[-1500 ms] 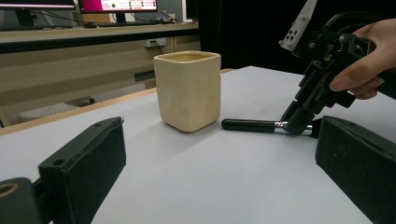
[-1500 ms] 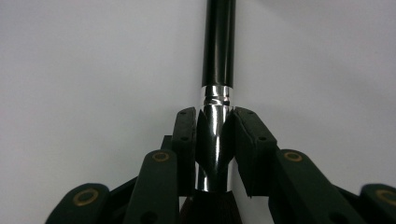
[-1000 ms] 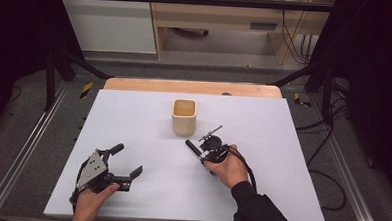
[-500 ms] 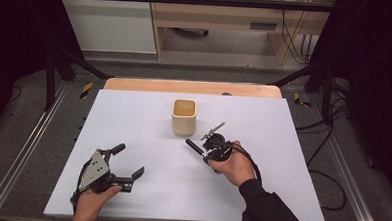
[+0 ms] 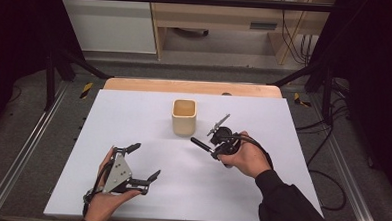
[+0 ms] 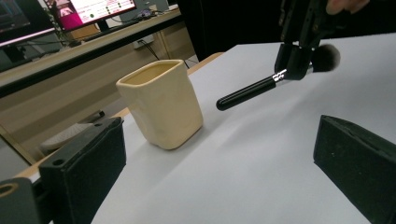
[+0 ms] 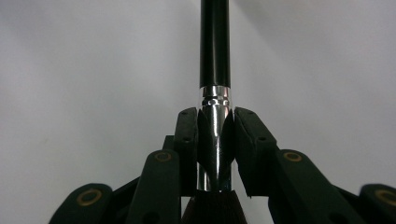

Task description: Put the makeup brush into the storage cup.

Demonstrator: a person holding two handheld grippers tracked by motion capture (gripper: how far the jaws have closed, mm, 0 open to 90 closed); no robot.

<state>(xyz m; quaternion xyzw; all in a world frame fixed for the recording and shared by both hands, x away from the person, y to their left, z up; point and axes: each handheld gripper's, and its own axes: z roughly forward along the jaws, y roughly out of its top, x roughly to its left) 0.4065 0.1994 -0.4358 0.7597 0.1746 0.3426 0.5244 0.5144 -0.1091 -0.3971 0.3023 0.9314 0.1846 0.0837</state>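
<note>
Brush (image 6: 261,88) being clamped at ferrule by right gripper (image 5: 213,143), hanging clear of table; insertion into cup (image 5: 184,117) pending; left gripper (image 5: 142,163) idling open, empty

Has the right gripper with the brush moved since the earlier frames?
Yes. The right gripper, shut on the brush, has shifted slightly rightward relative to the cup.

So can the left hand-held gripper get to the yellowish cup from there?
Probably yes. The left hand-held gripper is open, and bare white table lies between it and the cup. The brush is held off to the side.
</note>
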